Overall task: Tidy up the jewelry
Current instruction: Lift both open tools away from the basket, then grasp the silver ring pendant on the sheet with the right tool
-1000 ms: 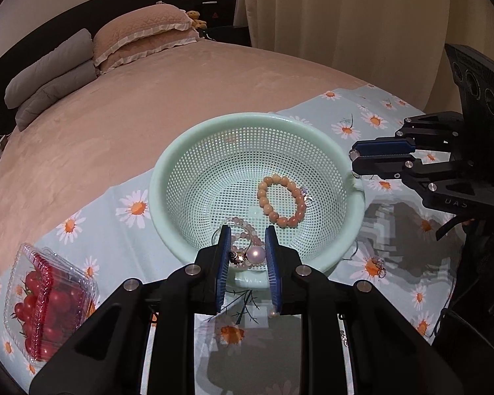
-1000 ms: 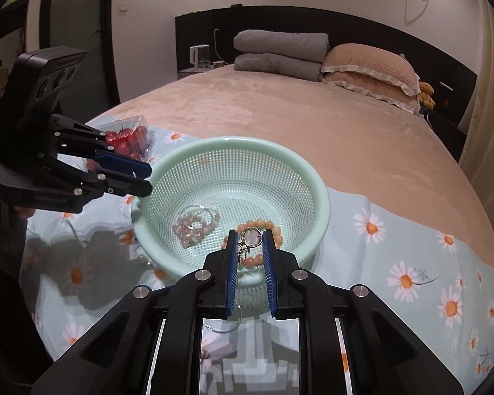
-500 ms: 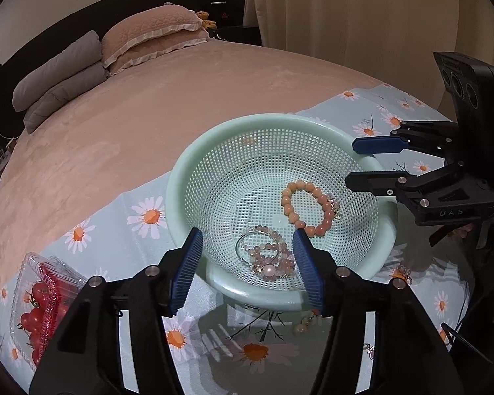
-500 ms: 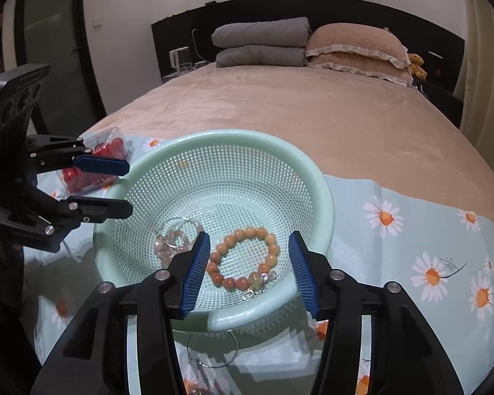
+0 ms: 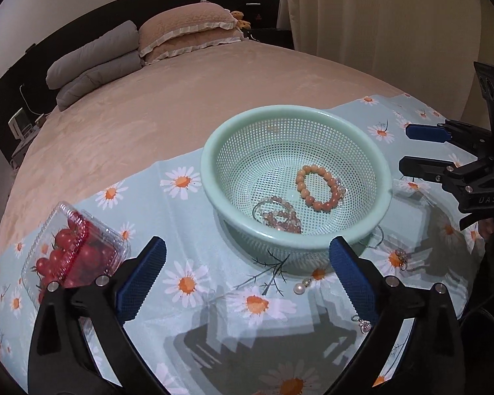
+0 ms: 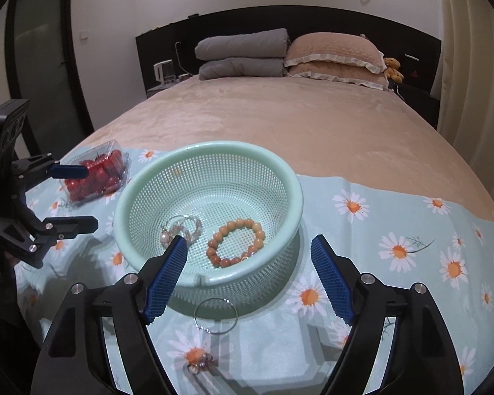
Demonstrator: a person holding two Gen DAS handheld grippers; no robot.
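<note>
Both claws are spread wide and hold nothing: the left claw (image 5: pixel 247 276) and right claw (image 6: pixel 250 279) hang near the basket (image 5: pixel 214 177) on the cloth (image 5: pixel 187 322). Orange beads (image 5: pixel 317 189) and pink beads (image 5: pixel 281 219) lie inside it. A pearl (image 5: pixel 300 288) and ring (image 6: pixel 215 316) lie just beside it.

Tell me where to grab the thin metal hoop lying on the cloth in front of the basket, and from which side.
Come straight down with the right claw, which hangs open near the hoop. It lies flat on the cloth, so pinch across the wire at its near edge, away from the basket.
</note>
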